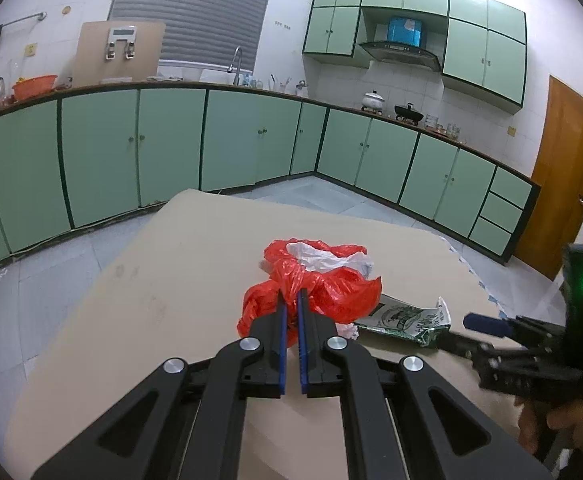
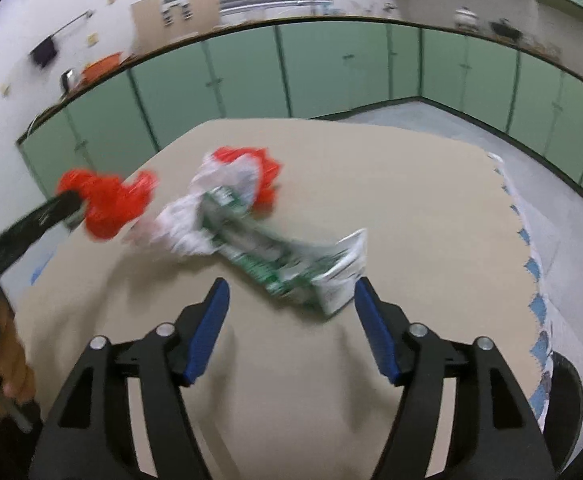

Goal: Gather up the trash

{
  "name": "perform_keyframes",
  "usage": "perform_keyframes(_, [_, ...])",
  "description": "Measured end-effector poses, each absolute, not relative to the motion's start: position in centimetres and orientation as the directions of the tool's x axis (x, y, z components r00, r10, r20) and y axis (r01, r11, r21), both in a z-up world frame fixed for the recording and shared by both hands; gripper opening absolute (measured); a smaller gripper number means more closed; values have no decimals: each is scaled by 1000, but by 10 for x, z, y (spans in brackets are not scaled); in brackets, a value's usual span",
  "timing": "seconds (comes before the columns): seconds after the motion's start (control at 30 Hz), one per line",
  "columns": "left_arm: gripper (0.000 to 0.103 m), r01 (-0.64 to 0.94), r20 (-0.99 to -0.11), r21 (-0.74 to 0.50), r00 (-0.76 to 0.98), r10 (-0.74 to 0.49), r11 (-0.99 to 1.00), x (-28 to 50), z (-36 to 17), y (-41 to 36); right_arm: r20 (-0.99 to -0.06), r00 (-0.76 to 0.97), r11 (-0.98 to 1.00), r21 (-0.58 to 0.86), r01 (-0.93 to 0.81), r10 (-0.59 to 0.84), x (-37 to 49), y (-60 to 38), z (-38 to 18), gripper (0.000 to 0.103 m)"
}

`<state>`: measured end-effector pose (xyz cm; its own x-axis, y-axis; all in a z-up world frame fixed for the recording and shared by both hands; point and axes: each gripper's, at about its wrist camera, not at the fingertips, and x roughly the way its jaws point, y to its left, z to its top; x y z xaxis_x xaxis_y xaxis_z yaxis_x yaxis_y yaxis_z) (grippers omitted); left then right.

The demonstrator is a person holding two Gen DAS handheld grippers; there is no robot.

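Note:
A crumpled red plastic bag (image 1: 327, 284) with white plastic in its mouth lies on the tan table (image 1: 151, 280). My left gripper (image 1: 291, 294) is shut on the bag's near edge. In the right wrist view the bag (image 2: 107, 200) shows at the left, pinched by the left gripper. A flattened green and white wrapper (image 1: 407, 318) lies just right of the bag, with white crumpled paper (image 2: 179, 228) beside it. My right gripper (image 2: 291, 286) is open, its blue pads either side of the near end of the wrapper (image 2: 291, 264), not touching it.
The table's right edge (image 2: 519, 216) has a ragged blue and white trim. Green kitchen cabinets (image 1: 171, 140) run along the far walls, with a wooden door (image 1: 563, 176) at the right. Grey floor lies between table and cabinets.

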<state>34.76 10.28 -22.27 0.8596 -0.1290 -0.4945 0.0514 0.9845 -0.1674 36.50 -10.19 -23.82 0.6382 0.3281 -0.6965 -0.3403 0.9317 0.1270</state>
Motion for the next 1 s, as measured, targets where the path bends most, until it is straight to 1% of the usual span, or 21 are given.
perform_keyframes(0.13, [5, 54, -488, -161, 863, -127, 985, 350, -220, 101, -713, 624, 933, 124, -337, 320, 378, -101, -249, 67])
perform_keyframes(0.27, [5, 54, -488, -158, 864, -125, 986, 348, -221, 105, -727, 596, 932, 178, -316, 341, 391, -104, -260, 67])
perform_keyframes(0.3, [5, 54, -489, -156, 863, -124, 986, 348, -221, 105, -735, 580, 929, 190, -319, 350, 392, -105, -263, 60])
perform_keyframes(0.33, [5, 53, -491, -151, 862, -122, 987, 348, -222, 104, -739, 567, 923, 201, -329, 363, 392, -105, -264, 51])
perform_keyframes(0.37, [5, 52, -493, -149, 862, -120, 987, 347, -223, 105, -741, 552, 914, 213, -345, 381, 390, -105, -263, 49])
perform_keyframes(0.43, [5, 47, -494, -152, 862, -117, 987, 346, -222, 105, -739, 547, 903, 202, -379, 394, 380, -103, -260, 34])
perform_keyframes(0.7, [5, 31, -489, -166, 865, -109, 986, 338, -219, 109, -739, 540, 892, 182, -414, 402, 351, -98, -250, 33])
perform_keyframes(0.83, [5, 33, -483, -164, 869, -109, 986, 333, -214, 111, -737, 556, 908, 193, -371, 384, 349, -106, -247, 33])
perform_keyframes(0.9, [5, 33, -479, -165, 871, -110, 986, 331, -210, 113, -738, 578, 926, 174, -335, 348, 348, -111, -243, 32])
perform_keyframes(1.0, [5, 34, -471, -169, 875, -111, 985, 329, -205, 114, -716, 615, 938, 180, -294, 331, 347, -121, -233, 32])
